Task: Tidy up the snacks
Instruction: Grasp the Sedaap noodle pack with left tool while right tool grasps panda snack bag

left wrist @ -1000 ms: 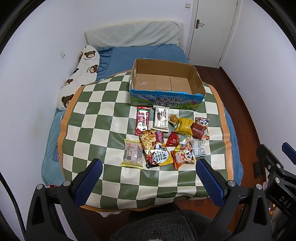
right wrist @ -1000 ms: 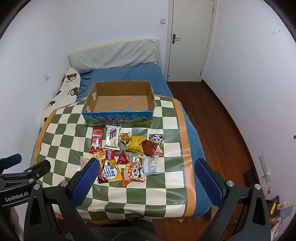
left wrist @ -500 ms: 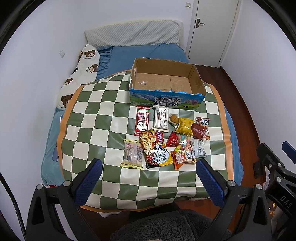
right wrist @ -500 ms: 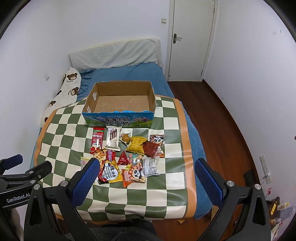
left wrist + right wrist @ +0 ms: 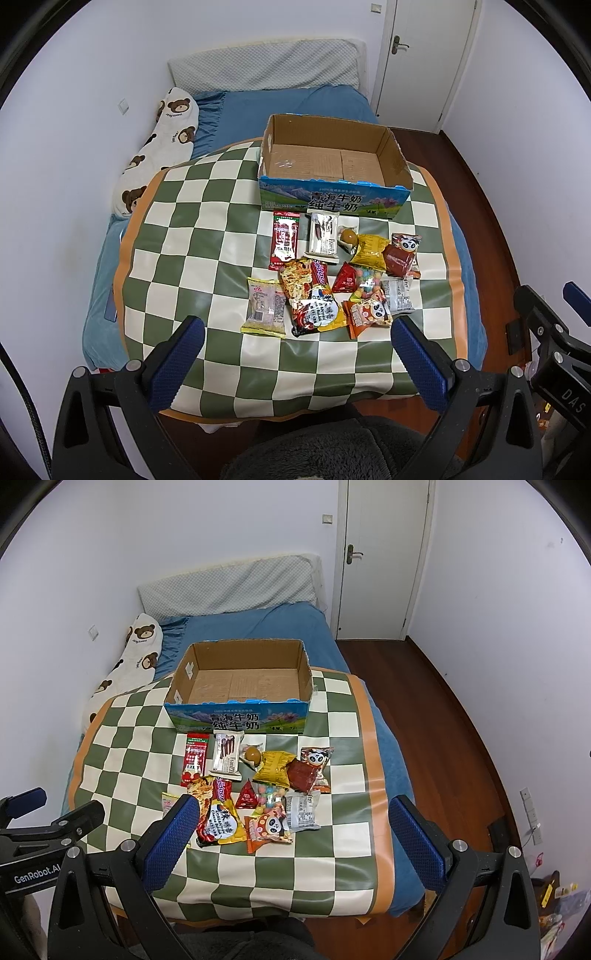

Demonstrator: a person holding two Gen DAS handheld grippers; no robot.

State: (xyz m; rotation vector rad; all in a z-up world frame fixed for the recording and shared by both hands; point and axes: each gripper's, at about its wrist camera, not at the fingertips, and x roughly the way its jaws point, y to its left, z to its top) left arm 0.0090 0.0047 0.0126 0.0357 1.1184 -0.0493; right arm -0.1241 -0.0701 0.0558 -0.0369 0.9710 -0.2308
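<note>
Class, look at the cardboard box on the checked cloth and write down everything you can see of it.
The cardboard box is a shallow, open-topped tray of brown corrugated card, empty inside, with bits of white tape on its left inner wall. Its front outer wall is printed blue with a mountain scene and Chinese characters; the top edge looks roughly torn. It sits flat at the far side of the checked cloth, just behind the snack packets.

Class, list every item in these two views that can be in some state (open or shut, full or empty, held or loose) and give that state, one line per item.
Cardboard box: top open, empty inside.
Snack packets: sealed, lying loose on the checkered cloth, none in the box.
Left gripper: fingers open, holding nothing.
Right gripper: fingers open, holding nothing.
Door: shut.
</note>
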